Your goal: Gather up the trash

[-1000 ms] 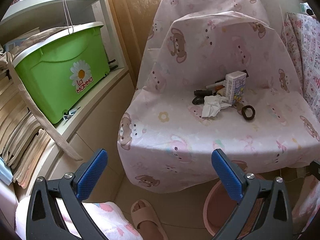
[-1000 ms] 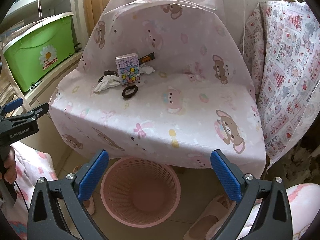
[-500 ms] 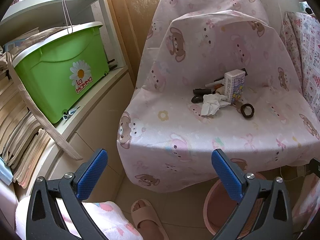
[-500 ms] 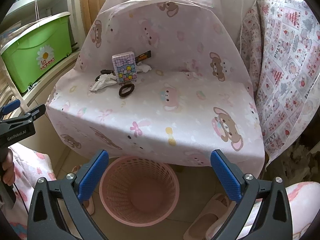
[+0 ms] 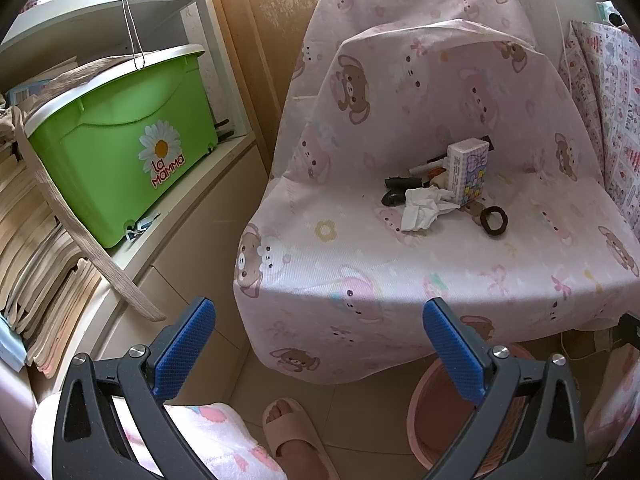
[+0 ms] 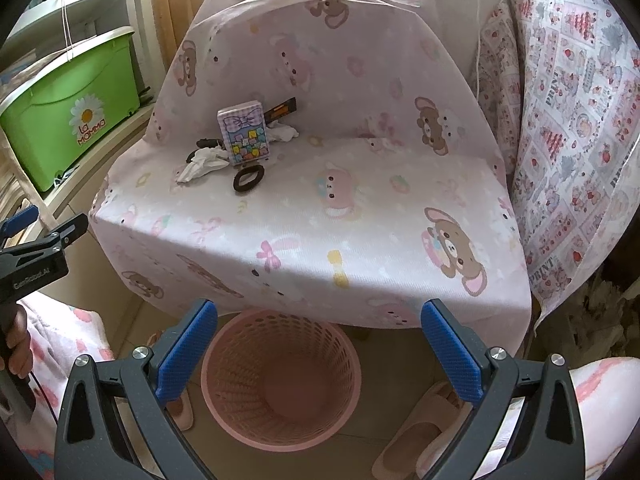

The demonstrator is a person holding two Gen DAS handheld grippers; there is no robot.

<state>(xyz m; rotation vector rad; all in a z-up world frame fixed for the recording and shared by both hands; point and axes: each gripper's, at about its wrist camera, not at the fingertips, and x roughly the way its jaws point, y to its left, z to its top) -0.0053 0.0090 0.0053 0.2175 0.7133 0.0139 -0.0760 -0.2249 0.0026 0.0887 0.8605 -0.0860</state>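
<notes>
**Both grippers hovering open, short of the trash on the chair**

The left gripper (image 5: 318, 338) and right gripper (image 6: 318, 338) are both standing wide open with nothing between the blue pads. The crumpled tissue (image 5: 422, 207) is lying on the cloth-covered chair seat (image 6: 360, 216), well ahead of both jaws, just beside the patterned tissue pack (image 6: 247, 133) and near the black hair tie (image 6: 249, 178). A second white wad (image 6: 285, 133) is peeking out behind the pack. The pink wastebasket (image 6: 280, 380) is sitting on the floor directly below the right gripper's gap; in the left view only its rim shows. The dark items (image 5: 400, 189) behind the tissue are too small to identify. Compared with a second ago, the right view is sitting slightly closer to the seat.
</notes>
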